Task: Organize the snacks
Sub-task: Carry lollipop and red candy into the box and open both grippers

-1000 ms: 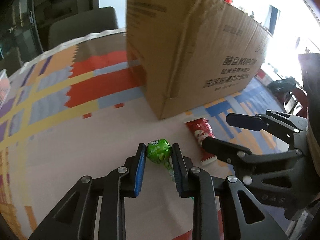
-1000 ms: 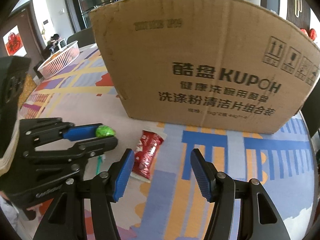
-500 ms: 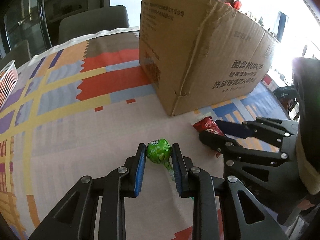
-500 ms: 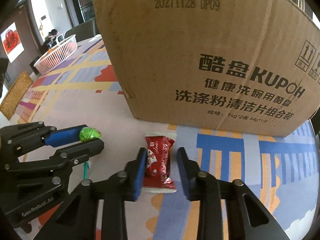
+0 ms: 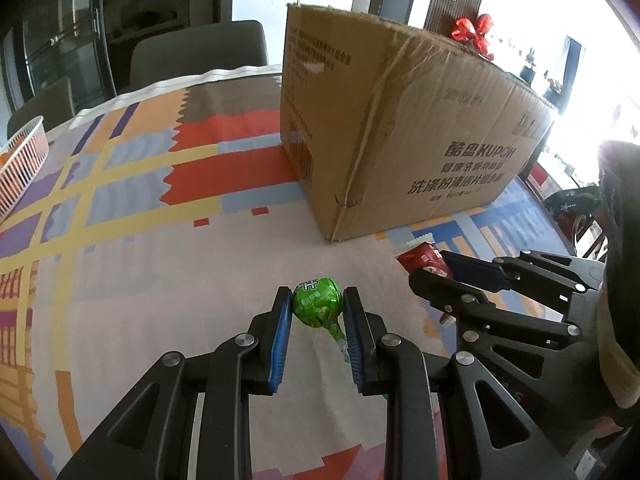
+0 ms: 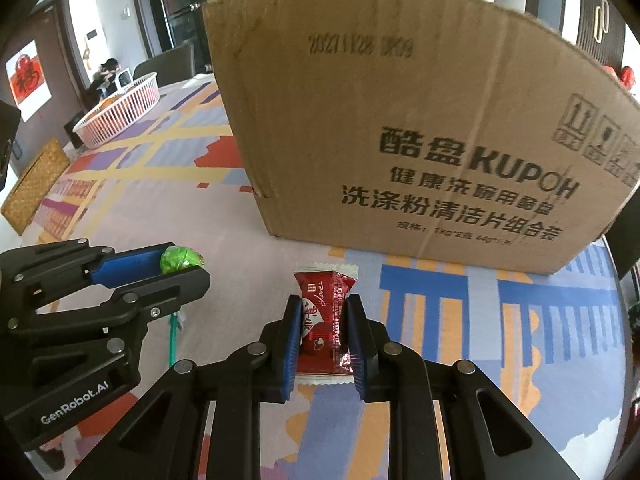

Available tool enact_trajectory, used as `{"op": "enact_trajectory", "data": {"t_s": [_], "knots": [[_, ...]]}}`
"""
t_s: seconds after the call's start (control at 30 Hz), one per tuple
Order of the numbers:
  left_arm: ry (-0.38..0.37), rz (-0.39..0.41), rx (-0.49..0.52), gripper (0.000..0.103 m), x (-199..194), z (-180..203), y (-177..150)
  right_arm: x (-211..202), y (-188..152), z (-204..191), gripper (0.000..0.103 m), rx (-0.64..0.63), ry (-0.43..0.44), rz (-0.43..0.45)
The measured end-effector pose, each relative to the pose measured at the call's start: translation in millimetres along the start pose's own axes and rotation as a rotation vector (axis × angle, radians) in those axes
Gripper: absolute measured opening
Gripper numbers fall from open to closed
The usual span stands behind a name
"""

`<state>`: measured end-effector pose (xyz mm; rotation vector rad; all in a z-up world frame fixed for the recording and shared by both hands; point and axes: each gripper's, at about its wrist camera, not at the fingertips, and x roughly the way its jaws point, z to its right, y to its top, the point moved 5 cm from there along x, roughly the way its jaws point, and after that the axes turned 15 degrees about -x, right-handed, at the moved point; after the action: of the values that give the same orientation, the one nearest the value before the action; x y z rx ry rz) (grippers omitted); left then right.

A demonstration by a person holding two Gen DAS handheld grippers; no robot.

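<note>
A green-wrapped lollipop (image 5: 318, 307) is clamped between the blue pads of my left gripper (image 5: 316, 310), which is shut on its round head; the stick trails back under the fingers. In the right wrist view the same lollipop (image 6: 180, 259) shows in the left gripper (image 6: 176, 266) at the left. My right gripper (image 6: 323, 318) is shut on a red snack packet (image 6: 323, 316), its pads pressing both sides. That packet (image 5: 422, 260) peeks out beyond the right gripper (image 5: 438, 270) in the left wrist view. A large brown cardboard box (image 6: 400, 128) stands just beyond both grippers.
A table with a colourful patterned cloth (image 5: 132, 208) carries everything. A white slatted basket (image 6: 124, 114) sits at the far left of the table, with a woven mat (image 6: 34, 184) nearer the left edge. Dark chairs (image 5: 196, 52) stand behind the table.
My right gripper moved onto the red packet and shut on it. The left gripper kept its hold on the lollipop, and its view tilted up, showing more of the box.
</note>
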<state>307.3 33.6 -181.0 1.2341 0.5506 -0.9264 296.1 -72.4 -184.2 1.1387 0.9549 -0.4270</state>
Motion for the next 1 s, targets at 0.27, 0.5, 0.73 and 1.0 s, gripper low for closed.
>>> {"op": "enact_trajectory", "data": {"t_s": [0.27, 0.5, 0.73, 1.0], "knots": [[0.018, 0.029, -0.03, 0.026, -22, 12, -3, -37, -5, 9, 0.023, 0.009, -0.013, 0.058], [0.012, 0.089, -0.035, 0.026, -51, 35, -1, -77, -6, 20, 0.023, 0.015, -0.034, 0.128], [-0.009, 0.144, -0.005, 0.026, -79, 67, 5, -123, -7, 40, 0.023, 0.039, -0.059, 0.208], [-0.045, 0.215, 0.031, 0.026, -111, 101, 16, -165, -8, 60, 0.023, 0.061, -0.095, 0.278]]}}
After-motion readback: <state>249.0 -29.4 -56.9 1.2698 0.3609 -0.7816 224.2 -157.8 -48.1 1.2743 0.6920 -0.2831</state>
